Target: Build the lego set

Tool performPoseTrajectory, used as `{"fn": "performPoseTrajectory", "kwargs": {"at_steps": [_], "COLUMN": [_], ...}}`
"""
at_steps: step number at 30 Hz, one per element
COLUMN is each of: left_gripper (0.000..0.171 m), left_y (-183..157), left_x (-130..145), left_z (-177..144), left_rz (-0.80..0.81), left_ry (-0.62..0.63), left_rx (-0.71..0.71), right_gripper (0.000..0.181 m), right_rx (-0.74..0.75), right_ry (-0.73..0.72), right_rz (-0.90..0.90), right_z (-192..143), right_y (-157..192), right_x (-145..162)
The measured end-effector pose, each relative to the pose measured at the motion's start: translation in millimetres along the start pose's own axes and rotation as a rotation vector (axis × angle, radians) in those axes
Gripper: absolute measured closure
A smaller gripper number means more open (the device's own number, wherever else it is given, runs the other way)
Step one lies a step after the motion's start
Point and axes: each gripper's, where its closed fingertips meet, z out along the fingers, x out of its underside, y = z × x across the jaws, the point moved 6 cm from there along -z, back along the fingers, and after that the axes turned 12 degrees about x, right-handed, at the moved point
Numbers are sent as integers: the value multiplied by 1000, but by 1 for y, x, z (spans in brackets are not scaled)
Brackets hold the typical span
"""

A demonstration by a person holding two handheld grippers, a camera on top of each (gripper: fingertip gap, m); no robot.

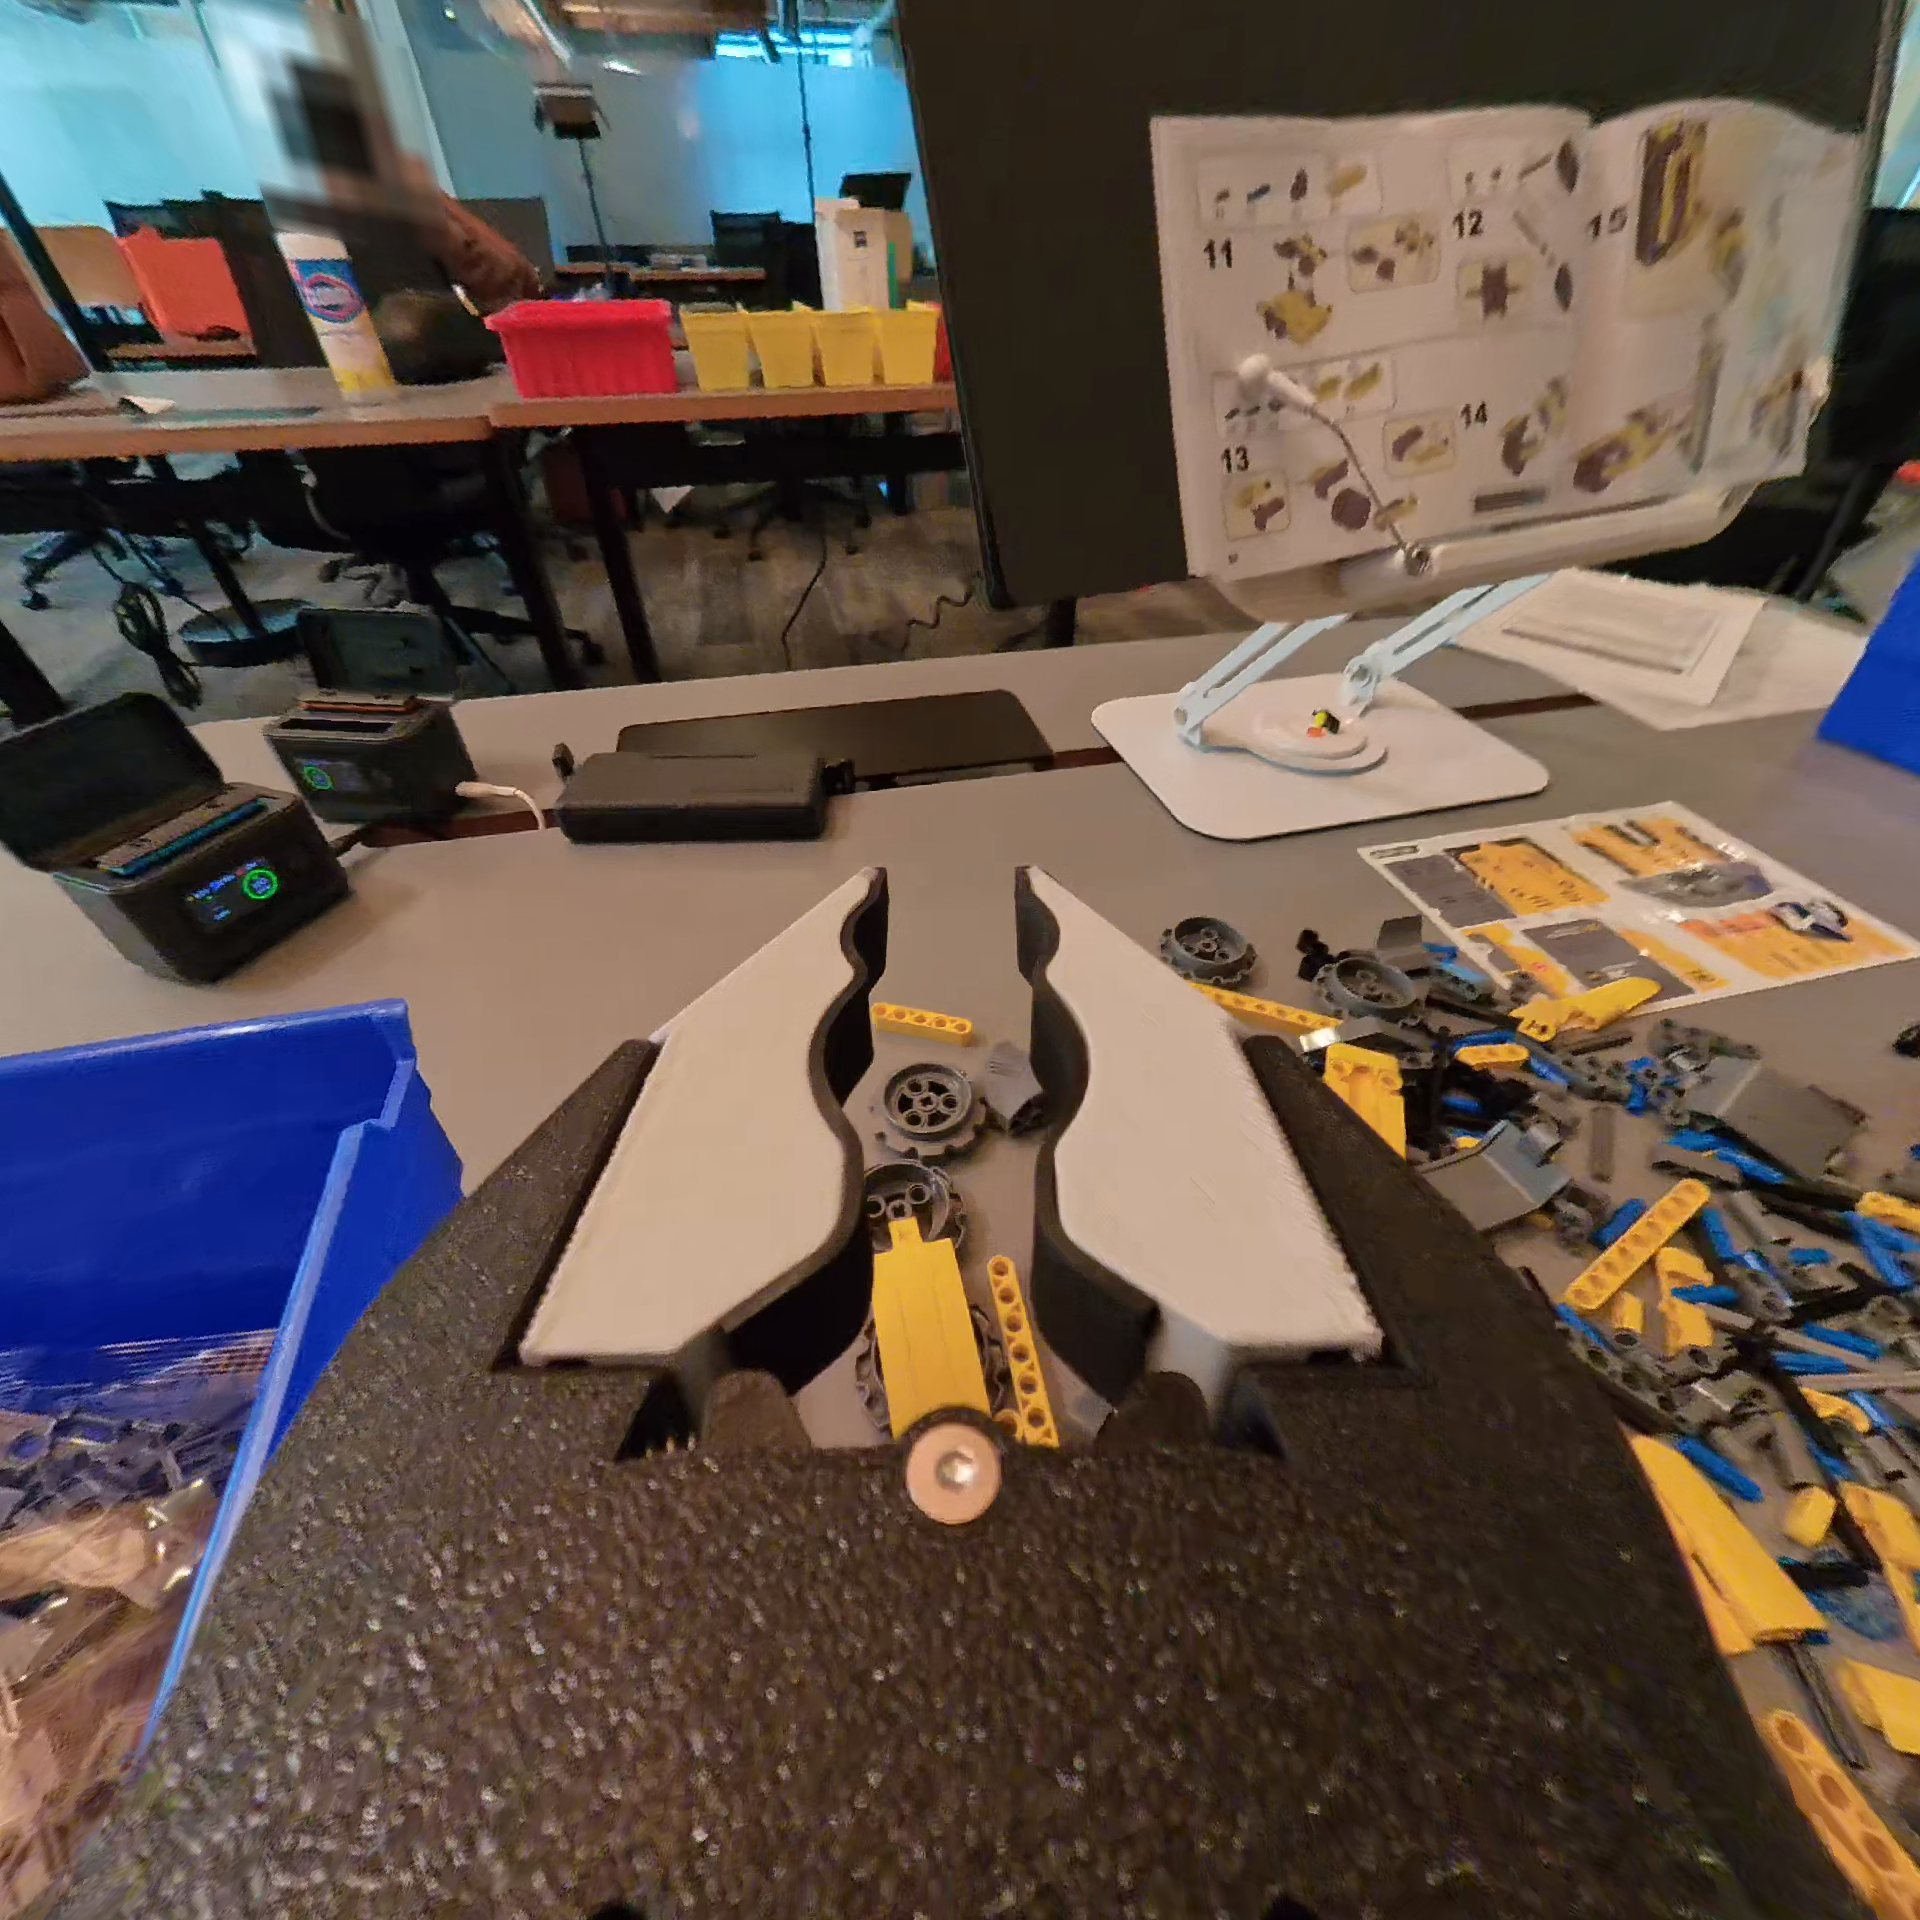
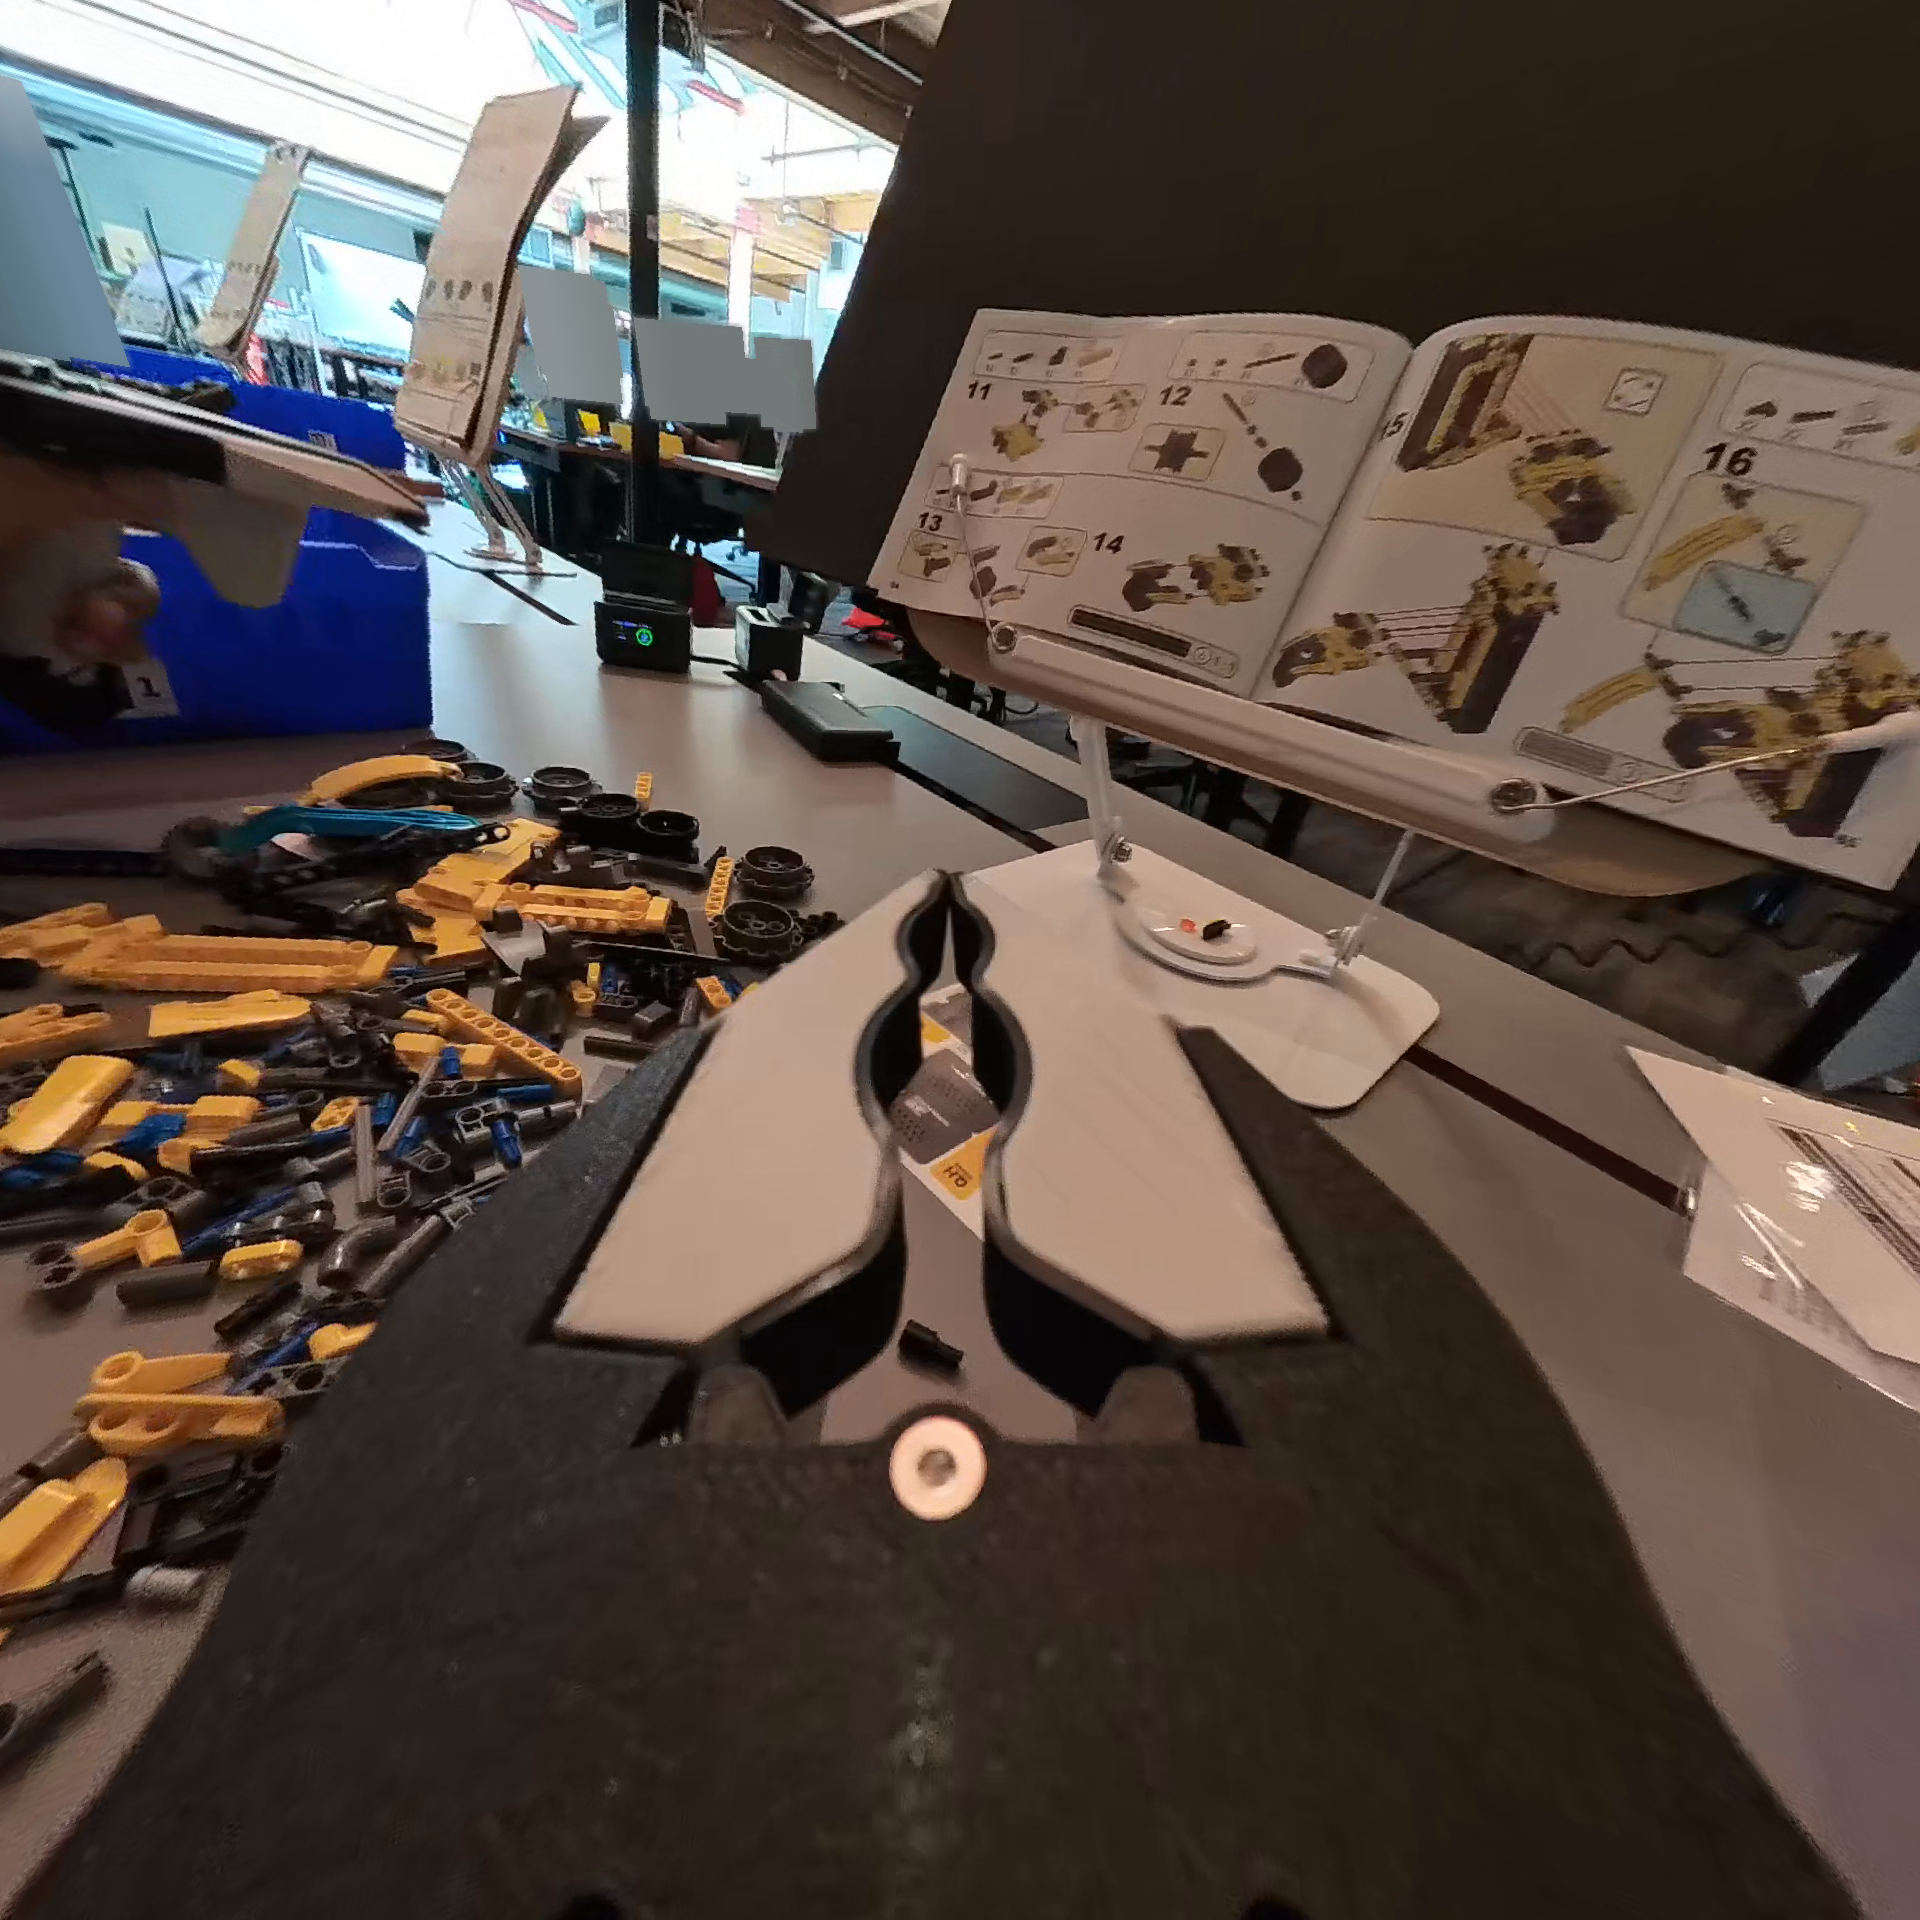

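My left gripper (image 1: 951, 883) is open and holds nothing. It hovers over the grey table (image 1: 623, 935). Below its fingers lie a short yellow beam (image 1: 923, 1023), a grey toothed wheel (image 1: 925, 1107), a yellow panel (image 1: 928, 1340) and a long yellow beam (image 1: 1023, 1351). My right gripper (image 2: 948, 883) is shut, its fingertips meeting. It sits above a printed leaflet (image 2: 940, 1122), with a small black pin (image 2: 928, 1345) on the table under its base. A pile of yellow, blue, grey and black building parts lies right of the left gripper (image 1: 1662, 1247) and left of the right gripper (image 2: 312, 1039).
An open instruction booklet (image 2: 1351, 540) rests on a white stand (image 2: 1299, 997) behind the parts. A blue bin (image 1: 156, 1195) holding bagged parts stands at the left. Black charger boxes (image 1: 187, 862) and a black power brick (image 1: 691, 795) sit at the back. Papers (image 2: 1818, 1195) lie far right. My right gripper is the nearer one to the small black pin (image 2: 928, 1345): about 12 cm, against 40 cm. The grey toothed wheel (image 1: 925, 1107) is about 12 cm from my left fingertips and 35 cm from my right. The right camera catches it too, in the right wrist view (image 2: 559, 781).
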Motion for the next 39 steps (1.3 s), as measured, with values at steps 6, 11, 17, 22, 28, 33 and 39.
{"fn": "performPoseTrajectory", "kwargs": {"at_steps": [6, 11, 17, 22, 28, 33, 39], "left_gripper": [147, 146, 122, 121, 121, 121, 132], "left_y": [-1, -7, 12, 29, 43, 45, 37], "left_x": [0, 10, 20, 27, 66, 78, 76], "left_z": [1, 11, 36, 88, 105, 112, 114], "left_rz": [-59, -159, -263, -129, -146, -54, 106], "left_ry": [-12, 55, 274, 528, 671, 705, 676], "left_rx": [41, 146, 134, 167, 192, 217, 246], "right_gripper": [161, 157, 157, 158, 157, 158, 158], "right_rx": [-21, -20, -17, -49, -48, -43, -42], "right_ry": [-25, -17, -11, -17, 5, -19, -18], "right_rz": [120, 140, 144, 182, 120, 65, 69], "right_z": [-1, 0, -1, -2, 0, -3, -3], "right_y": [-1, -2, -4, 1, 4, 8, 8], "right_x": [-3, -3, -5, -10, -10, -18, -17]}}
